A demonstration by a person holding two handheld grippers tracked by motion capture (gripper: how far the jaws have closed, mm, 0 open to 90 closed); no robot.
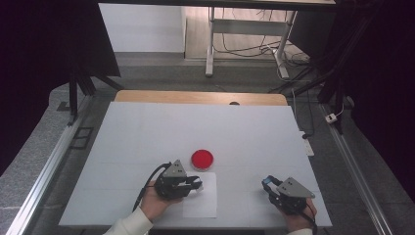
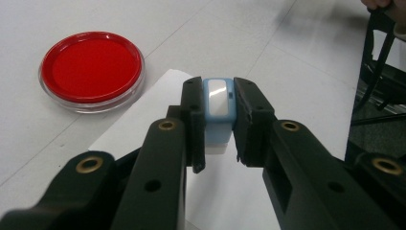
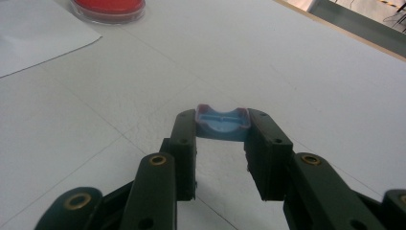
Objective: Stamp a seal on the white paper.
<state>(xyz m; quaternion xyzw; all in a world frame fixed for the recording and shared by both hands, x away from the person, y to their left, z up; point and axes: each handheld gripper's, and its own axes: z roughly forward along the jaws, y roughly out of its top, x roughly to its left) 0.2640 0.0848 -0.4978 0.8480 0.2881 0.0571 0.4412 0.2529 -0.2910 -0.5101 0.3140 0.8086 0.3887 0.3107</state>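
We hold one small blue piece in each claw, above the white tabletop (image 1: pixel 147 132).

Our left claw (image 2: pixel 219 120) is squeezed shut on a little light blue block (image 2: pixel 219 103) with a shiny pale face, and it hangs just over a white sheet of paper (image 2: pixel 143 120). Our right claw (image 3: pixel 221 132) is squeezed shut on a small blue cap (image 3: pixel 222 122), well apart from the left one, near the tabletop. Both pieces look like hard plastic, light and a bit slippery, so we think a soft, steady pinch on the flat sides is best. Beside the paper sits a round clear dish (image 1: pixel 202 159) with a lid on it. It has something flat and red inside. The dish looks easy to crack, so we should not bump it.
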